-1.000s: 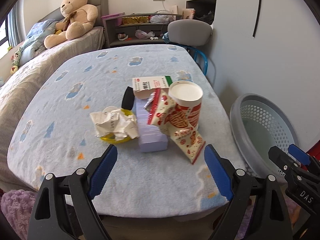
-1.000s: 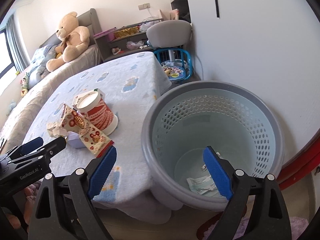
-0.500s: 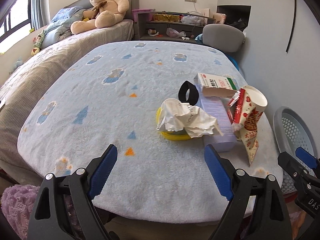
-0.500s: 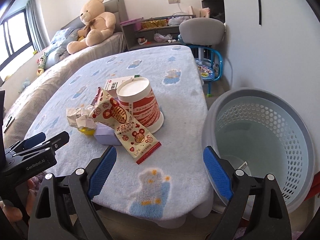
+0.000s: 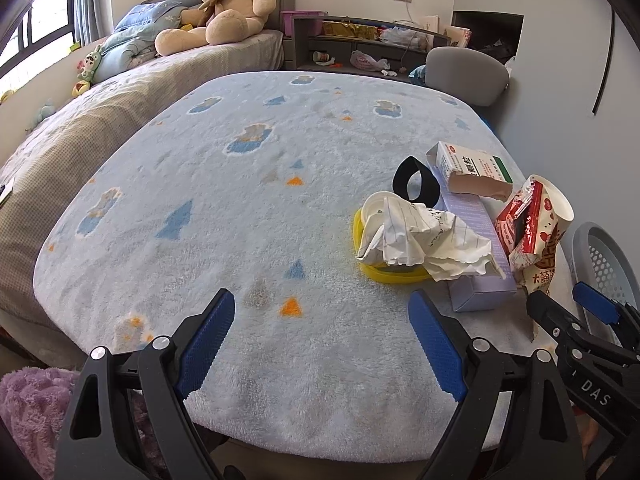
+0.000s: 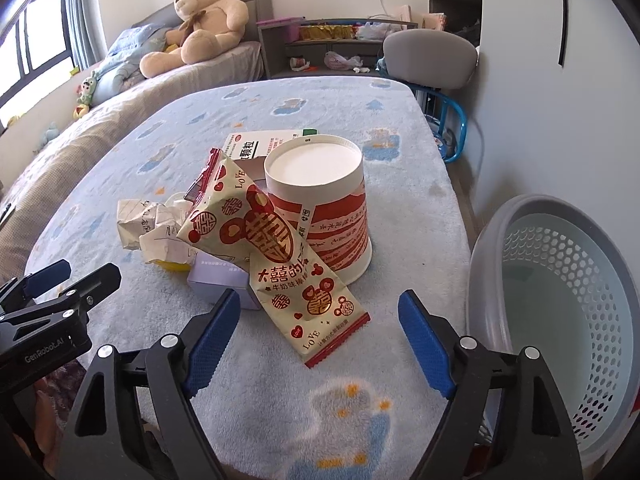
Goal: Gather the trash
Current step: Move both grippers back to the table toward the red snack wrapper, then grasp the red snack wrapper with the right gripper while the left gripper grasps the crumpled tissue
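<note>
Snack wrapper (image 6: 280, 256) leaning on upturned paper cup (image 6: 320, 200), crumpled paper (image 5: 416, 236) beside

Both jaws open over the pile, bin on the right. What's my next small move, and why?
Probably ease the right gripper forward and down onto the snack wrapper. Its jaws stand open and empty, the wrapper lies nearest, leaning on the cup with its lower end flat on the blanket, and the basket sits just to the right for the drop.
</note>
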Tool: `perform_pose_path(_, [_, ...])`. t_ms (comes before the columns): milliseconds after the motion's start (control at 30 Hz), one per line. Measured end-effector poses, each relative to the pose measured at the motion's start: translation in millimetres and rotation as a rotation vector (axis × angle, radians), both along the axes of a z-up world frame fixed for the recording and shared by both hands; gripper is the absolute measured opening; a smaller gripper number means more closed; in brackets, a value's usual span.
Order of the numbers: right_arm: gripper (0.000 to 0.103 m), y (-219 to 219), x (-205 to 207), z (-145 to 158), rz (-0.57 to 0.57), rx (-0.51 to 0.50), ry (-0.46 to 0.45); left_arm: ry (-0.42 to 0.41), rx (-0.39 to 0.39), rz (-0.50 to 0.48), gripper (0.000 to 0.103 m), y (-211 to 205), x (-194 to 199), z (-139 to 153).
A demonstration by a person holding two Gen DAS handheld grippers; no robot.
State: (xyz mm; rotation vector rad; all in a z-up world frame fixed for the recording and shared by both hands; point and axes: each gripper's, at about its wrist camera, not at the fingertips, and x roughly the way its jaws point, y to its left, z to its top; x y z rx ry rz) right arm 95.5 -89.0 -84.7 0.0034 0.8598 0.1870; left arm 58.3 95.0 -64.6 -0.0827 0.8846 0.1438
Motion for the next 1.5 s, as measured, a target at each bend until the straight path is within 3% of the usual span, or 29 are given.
perform_pose_path(300, [0.069, 15, 14, -7, 0.019, -0.031, -0.002, 0.007, -0.014, 0.001, 0.085, 5, 2, -4])
perform_pose_path(367, [0.059, 15, 16, -7, 0.031, -0.021, 0.004, 0.007, -0.015, 0.001, 0.085, 6, 2, -4])
perform_pose_path(433, [0.056, 16, 18, -9, 0.033, -0.024, 0.011, 0.006, -0.016, 0.001, 0.085, 6, 2, -4])
perform_pose_path(1500, [0.054, -30, -37, 25, -0.048, 0.105, -0.035, -0.022, -0.052, -0.091, 0.085, -21, -4, 12])
